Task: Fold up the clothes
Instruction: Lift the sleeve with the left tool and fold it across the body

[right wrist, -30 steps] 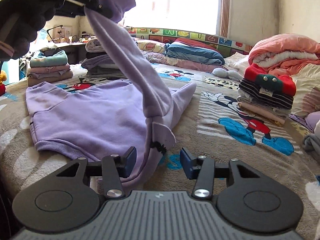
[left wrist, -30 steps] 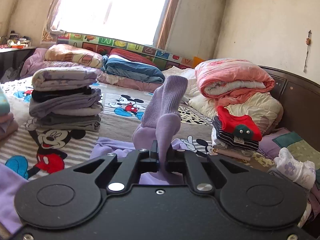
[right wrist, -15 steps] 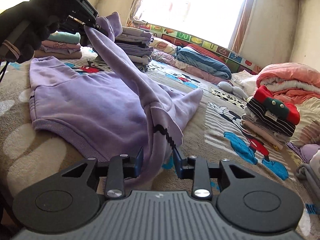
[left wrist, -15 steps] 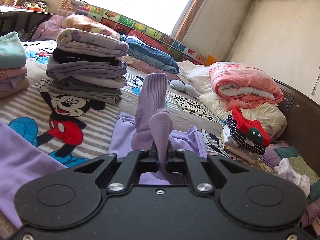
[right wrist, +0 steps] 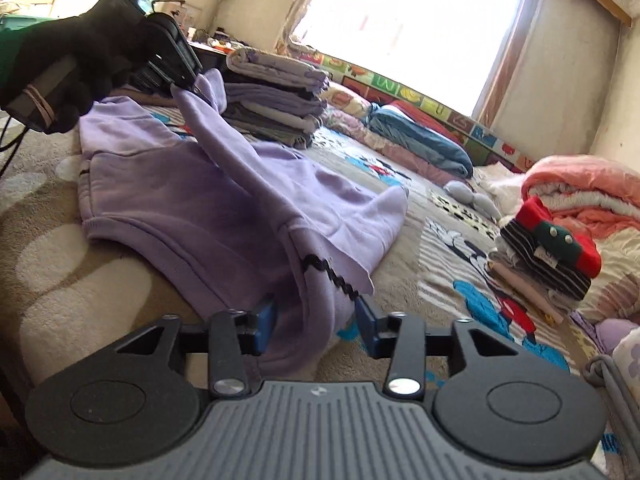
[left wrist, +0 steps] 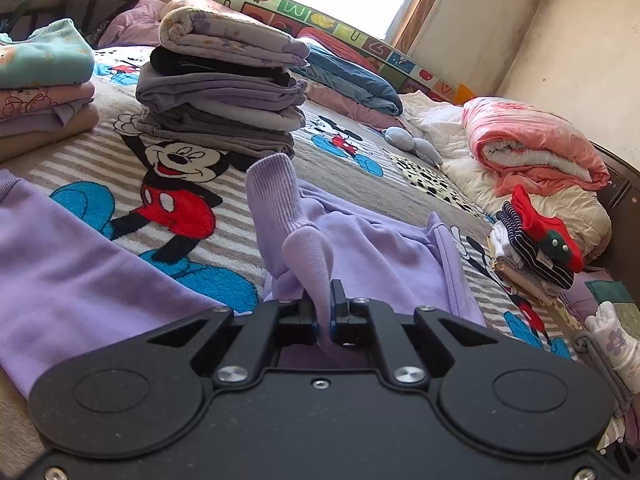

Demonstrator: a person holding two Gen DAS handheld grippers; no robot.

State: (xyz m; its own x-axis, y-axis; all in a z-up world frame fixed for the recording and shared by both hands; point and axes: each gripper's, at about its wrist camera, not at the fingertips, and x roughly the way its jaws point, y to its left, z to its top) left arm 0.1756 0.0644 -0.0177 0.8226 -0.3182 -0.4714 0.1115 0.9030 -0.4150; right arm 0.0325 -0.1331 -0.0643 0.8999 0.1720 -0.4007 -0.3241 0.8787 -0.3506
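A lilac sweatshirt [right wrist: 192,200] lies spread on the Mickey Mouse blanket [left wrist: 176,168]. My left gripper [left wrist: 324,308] is shut on its sleeve [left wrist: 280,204], whose ribbed cuff sticks up past the jaws. In the right wrist view a black-gloved hand holds that left gripper [right wrist: 188,84] at the upper left, and the sleeve slopes down from it. My right gripper [right wrist: 316,326] sits low at the sweatshirt's near edge. Its jaws are opening, with a fold of lilac fabric [right wrist: 316,308] hanging loose between the blue pads [right wrist: 266,326].
A tall stack of folded clothes [left wrist: 224,92] stands behind the sweatshirt, and another stack [left wrist: 36,80] is at the far left. A striped and red pile [right wrist: 548,256] and a rolled pink quilt [left wrist: 532,148] lie on the right. A white flowered sock [left wrist: 616,344] is near the right edge.
My left gripper has come down toward the bed with the sleeve still in it. The right gripper's jaws narrowed on the fabric fold, then spread apart again, and the gripper rolled.
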